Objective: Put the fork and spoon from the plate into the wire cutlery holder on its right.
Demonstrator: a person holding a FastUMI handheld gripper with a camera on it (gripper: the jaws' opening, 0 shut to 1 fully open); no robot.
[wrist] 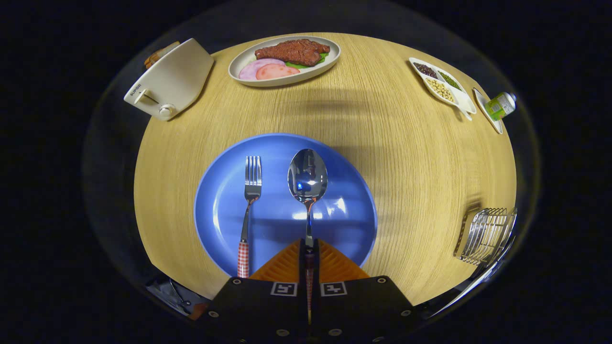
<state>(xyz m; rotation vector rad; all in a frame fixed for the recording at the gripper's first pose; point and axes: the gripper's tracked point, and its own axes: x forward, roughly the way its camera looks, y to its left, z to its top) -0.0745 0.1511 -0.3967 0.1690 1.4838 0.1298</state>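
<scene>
gripper point(309, 252): fingers closed together on the spoon point(307, 184) handle, low over the near rim of the blue plate point(224, 210)
fork point(248, 210): lies just left of the spoon, a strip of bare plate between them
plate to holder: bare wood table point(411, 181), nothing stands on that stretch
wire holder point(487, 234): at the near right table edge, well apart from the plate, top open
far middle: food plate point(287, 59), wide bare table between it and the blue plate
far left: toaster point(167, 81) at the edge
far right: divided dish point(442, 83), small can point(500, 105) beside it, well beyond the holder
</scene>
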